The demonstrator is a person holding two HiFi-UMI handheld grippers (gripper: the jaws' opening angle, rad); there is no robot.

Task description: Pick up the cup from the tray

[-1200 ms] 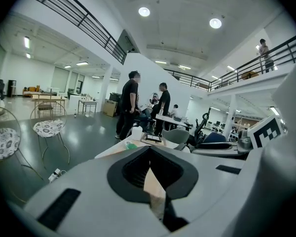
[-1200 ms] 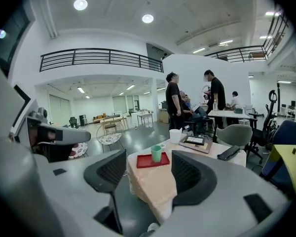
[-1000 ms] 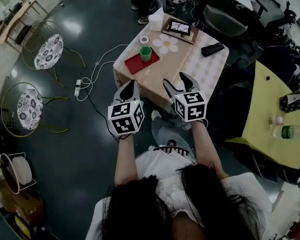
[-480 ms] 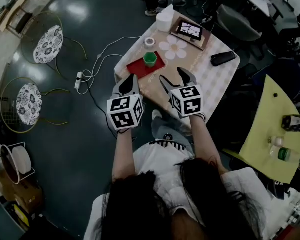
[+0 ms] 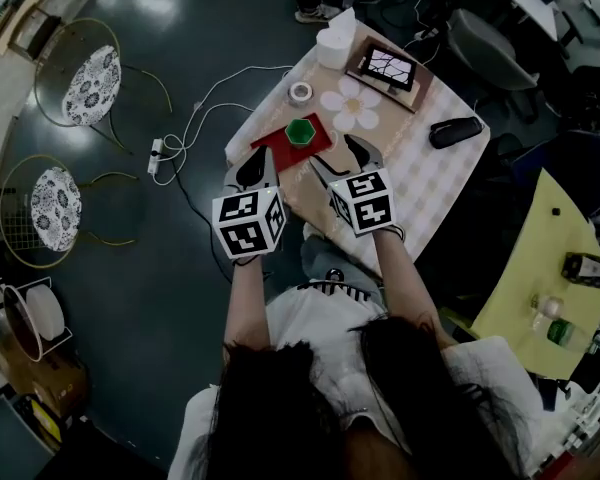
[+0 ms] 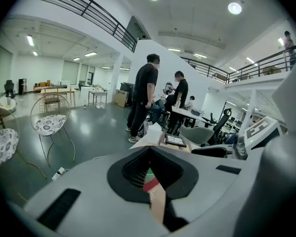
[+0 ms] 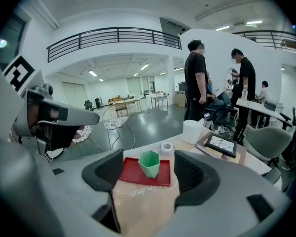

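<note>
Cup [image 5: 299, 131], green and faceted, is standing upright on the red tray [image 5: 271, 151], toward the tray's far end. The tray is lying at the near-left corner of the table [image 5: 420, 183], with a tape roll [image 5: 300, 92] just beyond it.

Right gripper [image 5: 338, 160] is hovering over the table just short of the tray, pointing at it. Its jaws are standing wide apart with nothing clamped. In the right gripper view the cup is sitting framed in the gap between the two pads, but farther out, ahead of the tips, so neither pad is touching it. The tray's near edge is lying close to the jaw tips; contact is not showing.

Left gripper [image 5: 257, 168] is hanging at the table's edge beside the tray's near-left corner, aiming the same way. Its jaw tips are meeting and holding nothing. In the left gripper view only a sliver of green and red is showing through the hollow between the pads. The cup is lying ahead of it and slightly to its right, well clear.
</note>
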